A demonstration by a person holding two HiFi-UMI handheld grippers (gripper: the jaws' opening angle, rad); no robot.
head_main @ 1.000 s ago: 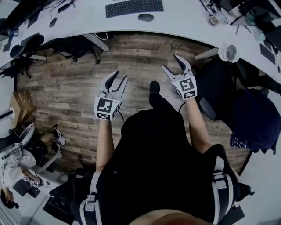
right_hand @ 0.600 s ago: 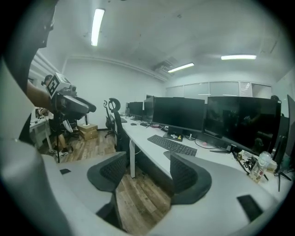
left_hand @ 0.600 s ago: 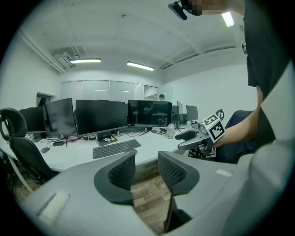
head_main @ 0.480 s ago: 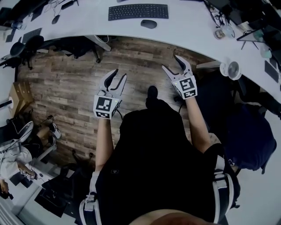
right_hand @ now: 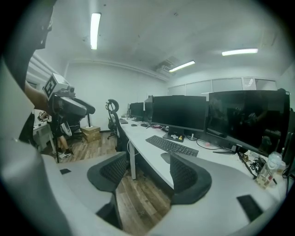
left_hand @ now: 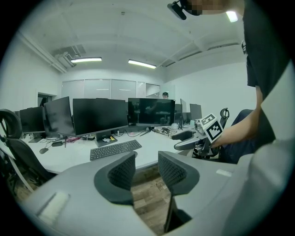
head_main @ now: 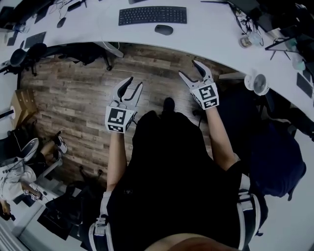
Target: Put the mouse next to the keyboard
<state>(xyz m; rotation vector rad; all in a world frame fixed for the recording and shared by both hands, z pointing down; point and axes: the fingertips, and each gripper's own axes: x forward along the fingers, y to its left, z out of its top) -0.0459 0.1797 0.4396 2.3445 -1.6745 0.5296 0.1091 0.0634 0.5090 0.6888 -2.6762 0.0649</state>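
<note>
A black keyboard lies on the curved white desk, and a dark mouse sits just in front of its right end. Both my grippers hang over the wooden floor, short of the desk edge. My left gripper is open and empty, as is my right gripper. In the left gripper view the keyboard shows beyond the open left gripper. In the right gripper view the keyboard and the mouse lie beyond the open right gripper, the mouse partly hidden behind the right pad.
A row of dark monitors stands behind the keyboard. A small fan sits on the desk's right part, with cables and clutter beyond it. A dark office chair is at my right, and a cardboard box at the left.
The desk with keyboard and mouse has come lower in the head view, closer to me. Both grippers have moved toward it together, jaws still apart.
</note>
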